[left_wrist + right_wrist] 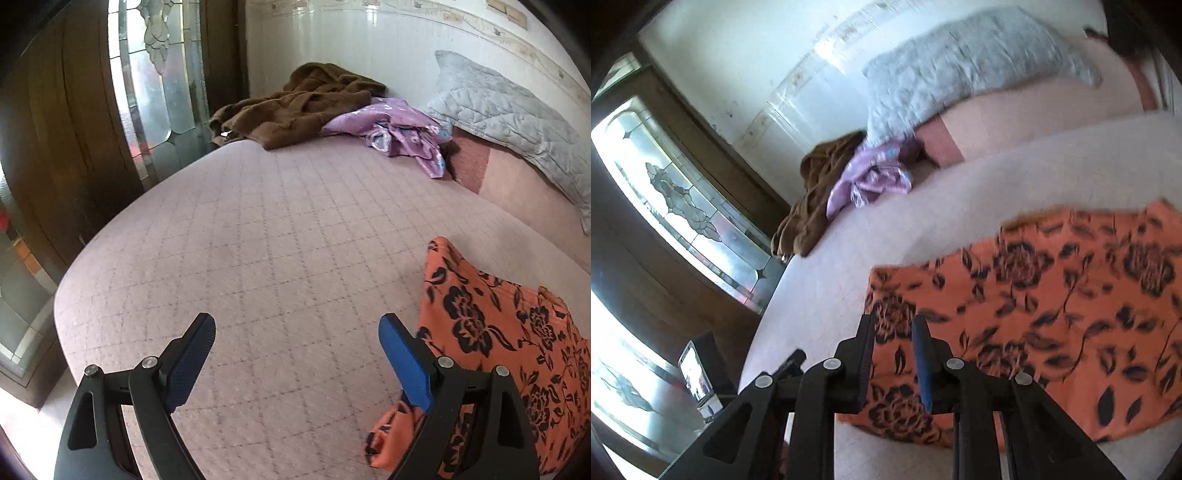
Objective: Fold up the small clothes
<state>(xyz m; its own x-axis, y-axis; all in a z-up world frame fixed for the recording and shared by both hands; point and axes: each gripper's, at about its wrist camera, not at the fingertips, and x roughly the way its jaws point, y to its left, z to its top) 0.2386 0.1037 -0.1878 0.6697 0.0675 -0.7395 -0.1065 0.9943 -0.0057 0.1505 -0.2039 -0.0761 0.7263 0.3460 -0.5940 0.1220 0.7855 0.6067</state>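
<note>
Orange floral garment [1052,295] lies under the narrowly parted right tool [894,325]; left tool [297,328] gapes empty.

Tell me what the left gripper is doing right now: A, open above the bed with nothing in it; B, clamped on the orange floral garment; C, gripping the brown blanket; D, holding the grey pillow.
A: the left gripper is spread wide over the bare quilted bed cover, with the orange floral garment off to its right.
</note>
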